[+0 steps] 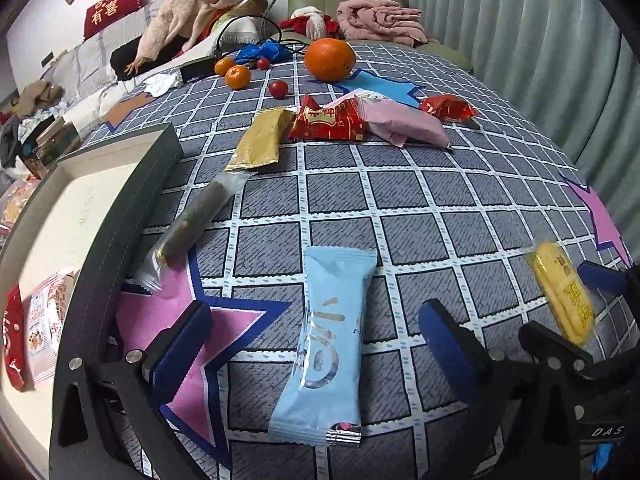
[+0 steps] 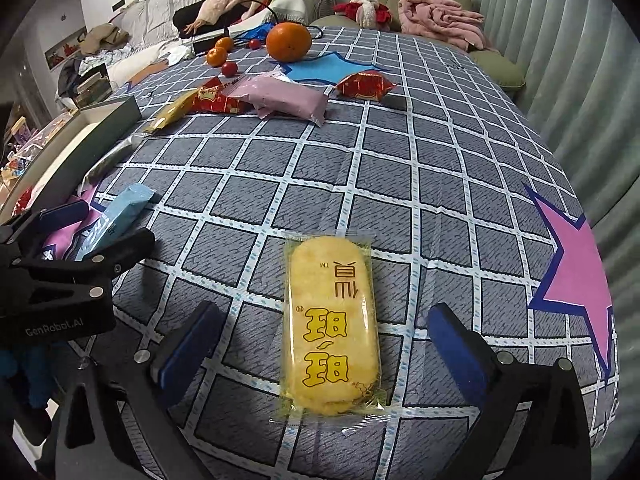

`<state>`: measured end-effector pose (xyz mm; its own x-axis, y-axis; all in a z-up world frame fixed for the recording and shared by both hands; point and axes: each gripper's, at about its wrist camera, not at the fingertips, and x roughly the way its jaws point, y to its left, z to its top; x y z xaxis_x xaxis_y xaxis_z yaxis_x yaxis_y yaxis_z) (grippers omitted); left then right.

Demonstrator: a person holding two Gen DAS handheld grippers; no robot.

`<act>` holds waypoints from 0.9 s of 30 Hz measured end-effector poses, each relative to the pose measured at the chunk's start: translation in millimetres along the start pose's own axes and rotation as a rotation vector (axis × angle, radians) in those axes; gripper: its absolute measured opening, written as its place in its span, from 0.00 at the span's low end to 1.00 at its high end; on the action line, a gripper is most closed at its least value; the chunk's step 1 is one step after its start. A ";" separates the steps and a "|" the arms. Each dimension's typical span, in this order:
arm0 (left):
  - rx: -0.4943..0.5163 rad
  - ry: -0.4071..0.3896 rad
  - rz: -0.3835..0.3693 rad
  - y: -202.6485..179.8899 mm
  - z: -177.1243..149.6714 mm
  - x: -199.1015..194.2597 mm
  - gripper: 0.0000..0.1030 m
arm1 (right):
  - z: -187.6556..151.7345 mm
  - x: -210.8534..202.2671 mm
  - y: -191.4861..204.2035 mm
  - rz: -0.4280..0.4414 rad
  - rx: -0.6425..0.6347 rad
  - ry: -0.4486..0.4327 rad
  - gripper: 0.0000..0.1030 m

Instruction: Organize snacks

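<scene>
My left gripper [image 1: 316, 332] is open, its fingers on either side of a light blue snack packet [image 1: 326, 344] lying on the checked cloth. My right gripper [image 2: 324, 332] is open around a yellow rice cracker packet [image 2: 332, 328], which also shows in the left wrist view [image 1: 564, 292]. A green-edged box [image 1: 132, 196] with a white inside stands at the left and holds a red packet [image 1: 14, 340] and a white printed packet [image 1: 46, 332]. Farther back lie a dark bar in clear wrap [image 1: 200, 216], a gold packet [image 1: 260, 140], a red packet [image 1: 328, 120], a pink packet [image 1: 404, 120] and another red packet [image 1: 448, 108].
A big orange [image 1: 330, 59], two small oranges [image 1: 238, 77] and two small red fruits [image 1: 278, 89] lie at the far end of the table. A person sits on the sofa [image 1: 192, 4] behind. A curtain [image 1: 540, 40] hangs at the right. Pink clothes [image 1: 380, 20] lie on a chair.
</scene>
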<state>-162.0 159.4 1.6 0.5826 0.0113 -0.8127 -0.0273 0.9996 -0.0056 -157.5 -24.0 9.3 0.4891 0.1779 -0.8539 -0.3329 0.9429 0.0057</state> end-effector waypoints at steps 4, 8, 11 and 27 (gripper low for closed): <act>0.001 -0.006 -0.003 0.6 -0.6 -0.3 1.00 | -2.0 -2.4 0.1 -0.001 0.000 -0.015 1.00; 0.001 -0.008 -0.004 0.9 -1.1 -1.0 1.00 | -3.7 -3.4 0.2 -0.002 0.002 -0.024 1.00; 0.001 -0.010 -0.005 1.0 -1.2 -1.5 1.00 | -4.1 -3.7 0.2 -0.002 0.002 -0.029 1.00; 0.000 -0.010 -0.005 1.3 -1.6 -1.5 1.00 | -5.6 -4.5 -0.1 -0.002 0.002 -0.035 1.00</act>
<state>-164.2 160.7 1.9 0.5910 0.0069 -0.8067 -0.0242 0.9997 -0.0091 -164.2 -26.5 10.2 0.5180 0.1855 -0.8350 -0.3305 0.9438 0.0046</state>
